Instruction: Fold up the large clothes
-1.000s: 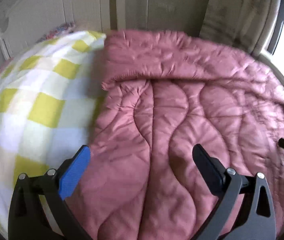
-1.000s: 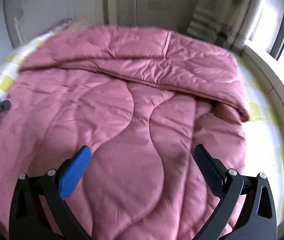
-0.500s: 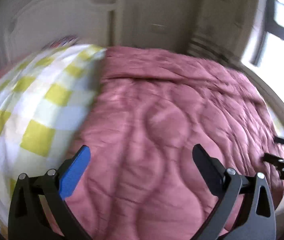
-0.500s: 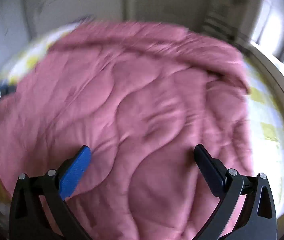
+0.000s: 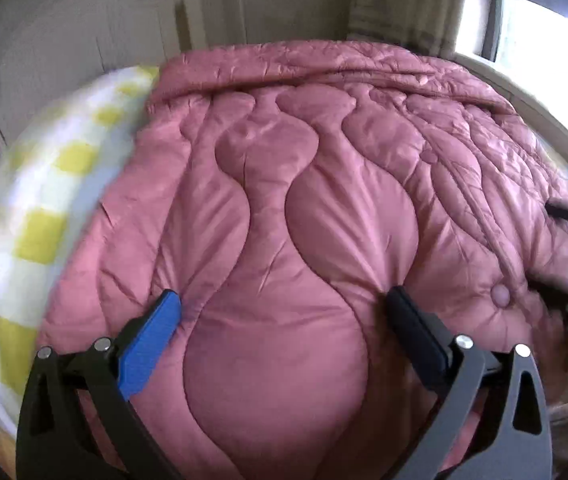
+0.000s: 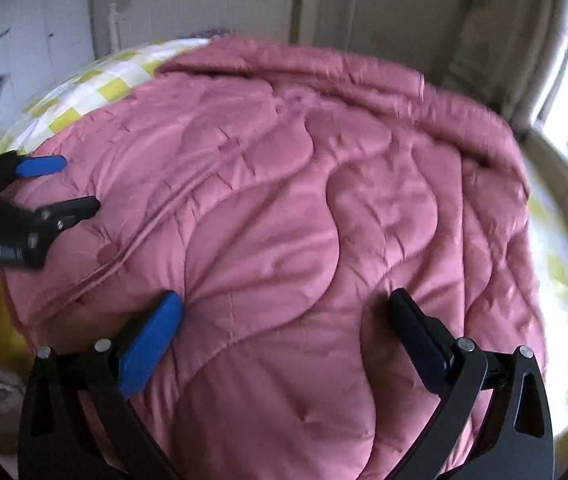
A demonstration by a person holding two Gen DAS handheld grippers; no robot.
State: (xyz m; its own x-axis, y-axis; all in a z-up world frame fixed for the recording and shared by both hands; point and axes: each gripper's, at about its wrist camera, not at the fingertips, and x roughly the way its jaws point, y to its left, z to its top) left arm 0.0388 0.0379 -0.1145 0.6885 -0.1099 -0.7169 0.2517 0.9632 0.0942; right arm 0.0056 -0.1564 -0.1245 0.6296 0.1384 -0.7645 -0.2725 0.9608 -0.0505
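closer now than a second ago: left gripper (image 5: 284, 312) and right gripper (image 6: 286, 312) both lowered onto the near edge of the pink quilt (image 5: 304, 200) spread across the bed, fingers spread wide and dimpling the padding, nothing pinched yet, probably set to grab that edge for a fold. seen only from the left wrist: checked sheet (image 5: 36, 208) bare along the bed's left side; only from the right wrist: a strip of sheet at the right edge, plus the left gripper (image 6: 80, 186) open over the quilt's near left corner.
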